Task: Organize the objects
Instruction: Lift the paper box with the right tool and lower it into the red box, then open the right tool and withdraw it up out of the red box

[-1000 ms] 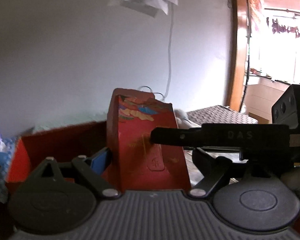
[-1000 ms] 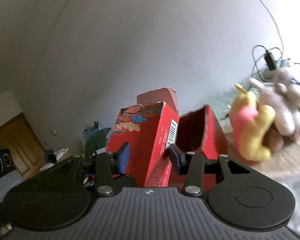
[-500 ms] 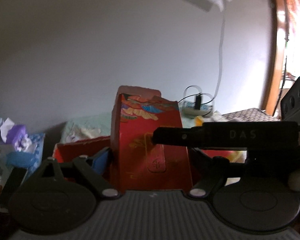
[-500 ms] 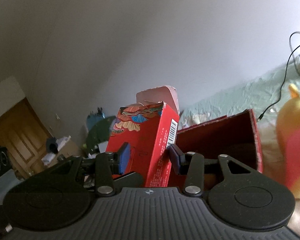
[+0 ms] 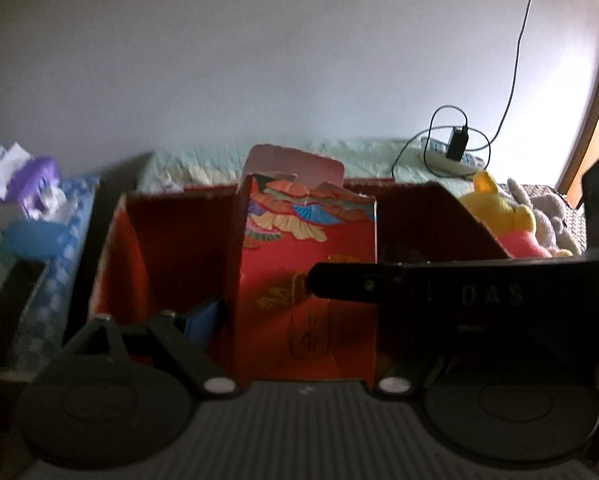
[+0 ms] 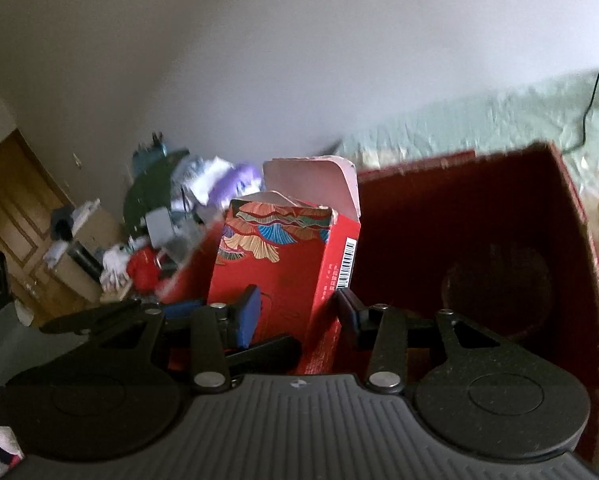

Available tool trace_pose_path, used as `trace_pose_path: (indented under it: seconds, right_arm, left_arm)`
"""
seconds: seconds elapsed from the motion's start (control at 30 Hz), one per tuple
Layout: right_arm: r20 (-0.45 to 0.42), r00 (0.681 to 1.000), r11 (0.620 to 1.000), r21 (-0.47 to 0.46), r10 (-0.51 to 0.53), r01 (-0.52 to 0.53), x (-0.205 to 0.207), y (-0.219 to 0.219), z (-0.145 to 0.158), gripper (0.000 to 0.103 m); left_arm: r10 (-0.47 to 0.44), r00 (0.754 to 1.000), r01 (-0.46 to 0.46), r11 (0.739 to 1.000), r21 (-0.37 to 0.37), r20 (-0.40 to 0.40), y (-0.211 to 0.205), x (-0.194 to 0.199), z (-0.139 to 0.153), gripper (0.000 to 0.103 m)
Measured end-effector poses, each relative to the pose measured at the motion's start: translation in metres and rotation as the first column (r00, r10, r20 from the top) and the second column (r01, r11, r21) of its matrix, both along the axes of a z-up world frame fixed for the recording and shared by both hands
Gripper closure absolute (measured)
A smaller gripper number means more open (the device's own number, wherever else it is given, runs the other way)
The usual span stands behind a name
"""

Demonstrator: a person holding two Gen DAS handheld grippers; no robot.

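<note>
A small red carton (image 5: pixel 303 272) with a fan pattern and a raised pink top flap is held upright by both grippers. My left gripper (image 5: pixel 299 320) is shut on it; its blue left pad (image 5: pixel 203 316) presses the carton's side, and its right finger is hidden behind the other gripper's black finger (image 5: pixel 419 288). In the right wrist view my right gripper (image 6: pixel 299 316) is shut on the same carton (image 6: pixel 283 256), pads on its two narrow sides. The carton sits low between the walls of a big open red box (image 5: pixel 171 248), whose dark inside (image 6: pixel 459 216) holds a round dark thing (image 6: pixel 499 284).
A yellow plush toy (image 5: pixel 499 212) and a grey one (image 5: pixel 547 212) lie right of the box. A power strip with a charger and cable (image 5: pixel 455 148) rests on pale green bedding (image 5: pixel 203 164). Purple and white clutter (image 5: pixel 35 184) is at the left; a wooden door (image 6: pixel 15 208) stands beyond.
Both grippers have tilted and come down with the carton. The big red box now surrounds the carton's lower part, and its inside shows more fully.
</note>
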State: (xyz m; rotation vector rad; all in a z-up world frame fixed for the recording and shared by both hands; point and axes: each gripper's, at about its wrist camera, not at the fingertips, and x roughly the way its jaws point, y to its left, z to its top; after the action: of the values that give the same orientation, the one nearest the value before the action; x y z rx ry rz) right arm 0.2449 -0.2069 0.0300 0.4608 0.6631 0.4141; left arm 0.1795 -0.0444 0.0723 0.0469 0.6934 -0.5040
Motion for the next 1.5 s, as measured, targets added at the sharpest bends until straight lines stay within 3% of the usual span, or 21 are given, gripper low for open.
trace_pose_path:
  seconds: [0.2,0.3,0.5,0.7,1.03,1.27,1.5]
  right_arm:
    - [-0.128,0.99,0.997,-0.045,0.052,-0.058,0.008,0.005,0.003,0.05]
    - [-0.147,0.987,0.995,-0.069,0.064,-0.074,0.007,0.007,0.0,0.046]
    - [-0.176,0.983,0.996,-0.07,0.05,-0.064,0.008,0.006,-0.008,0.048]
    - [-0.162,0.984,0.997,-0.031,0.071,-0.077,0.007,0.003,-0.008,0.048]
    - [-0.103,0.994,0.996,-0.069,0.04,-0.047,0.003,0.009,-0.005,0.064]
    - [-0.083,0.996,0.995,-0.093,0.023,-0.03,0.001,0.011,-0.004,0.068]
    - [-0.065,0.998,0.994,-0.106,0.006,-0.013,0.0,0.012,-0.003,0.068]
  left_arm:
    - [0.005,0.999,-0.005,1.0,0.006,-0.049,0.0,0.001,-0.011,0.022]
    - [-0.006,0.998,0.006,1.0,-0.007,-0.067,0.001,-0.001,-0.014,0.02]
    - [-0.023,0.997,0.024,1.0,0.006,-0.07,-0.003,-0.004,-0.02,0.018]
    - [-0.016,0.996,0.014,1.0,-0.022,-0.084,0.003,-0.003,-0.022,0.015]
    - [0.012,0.992,-0.02,0.998,-0.058,-0.128,0.006,0.004,-0.029,0.014]
    - [0.026,0.994,-0.031,0.999,-0.044,-0.106,0.005,0.001,-0.027,0.014]
    - [0.05,0.999,-0.05,0.999,0.011,-0.011,0.004,-0.015,-0.015,0.014]
